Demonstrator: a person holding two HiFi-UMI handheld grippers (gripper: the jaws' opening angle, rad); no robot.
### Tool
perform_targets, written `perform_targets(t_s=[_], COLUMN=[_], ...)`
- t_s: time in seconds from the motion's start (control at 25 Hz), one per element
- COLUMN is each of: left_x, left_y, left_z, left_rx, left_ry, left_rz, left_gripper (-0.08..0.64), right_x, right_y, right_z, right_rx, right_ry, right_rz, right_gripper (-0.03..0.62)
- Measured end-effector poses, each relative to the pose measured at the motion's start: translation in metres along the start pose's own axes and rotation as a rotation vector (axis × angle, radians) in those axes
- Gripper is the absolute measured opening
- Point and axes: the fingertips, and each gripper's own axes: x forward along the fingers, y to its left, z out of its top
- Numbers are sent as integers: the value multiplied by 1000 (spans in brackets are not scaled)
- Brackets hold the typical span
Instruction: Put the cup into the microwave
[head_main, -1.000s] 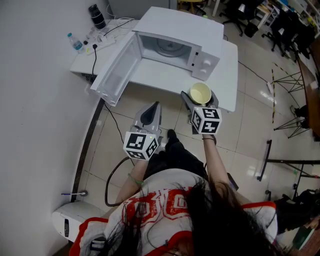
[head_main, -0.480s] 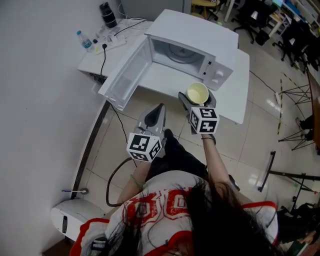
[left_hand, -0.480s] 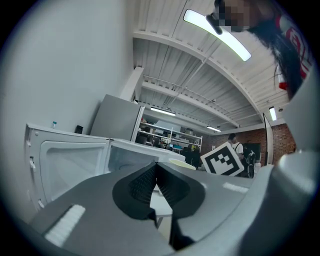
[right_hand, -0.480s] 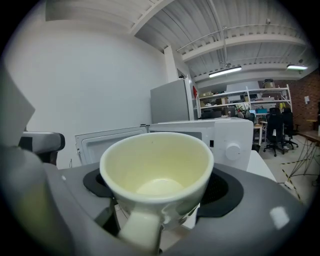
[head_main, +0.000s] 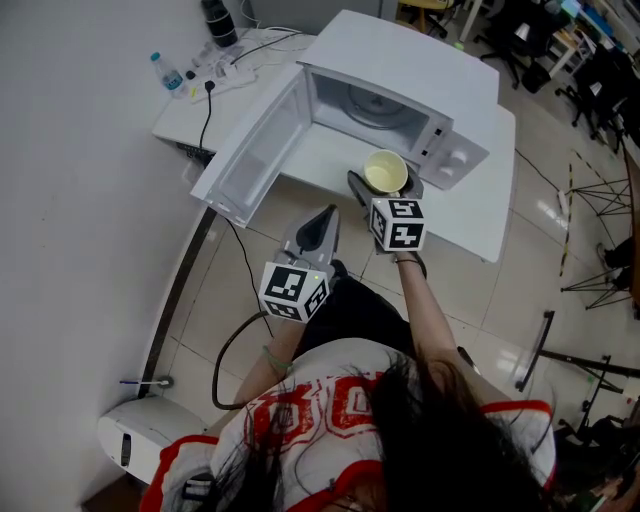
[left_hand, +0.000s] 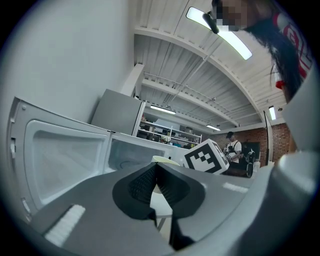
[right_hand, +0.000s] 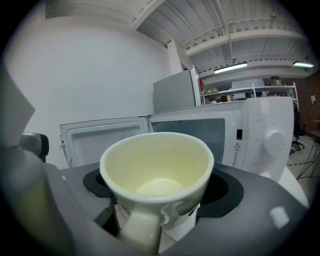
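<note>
A lab workspace: shelving (left_hand: 172, 131), office chairs (head_main: 520, 45), tiled floor (head_main: 520, 285).

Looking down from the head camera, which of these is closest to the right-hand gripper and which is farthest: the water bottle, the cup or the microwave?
1. Cup: held between the jaws of the right gripper, so nearest.
2. Microwave: just ahead of the gripper, on the table.
3. Water bottle: at the table's far left corner, farthest.

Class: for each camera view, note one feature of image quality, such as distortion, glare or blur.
Head view: sharp and evenly lit. Left gripper view: fisheye with a dark round border; the ceiling light is blown out. Right gripper view: fisheye; the cup looms large, its near handle soft, the microwave behind it crisper.
</note>
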Motion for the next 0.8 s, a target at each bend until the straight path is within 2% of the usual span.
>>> perform_targets(t_s=[0.36,0.8], left_x=[34,65], left_y=[31,55], left_z=[-19,-31], left_rx=[3,3], left_ry=[-9,-13], left_rz=[3,-13], left_gripper=[-11,-11], right_x=[66,109], right_y=[-8,-23], right_z=[-5,-11], right_rx=[-22,-32], right_ry=[1,14], right_rz=[19,10], right_gripper=[471,470])
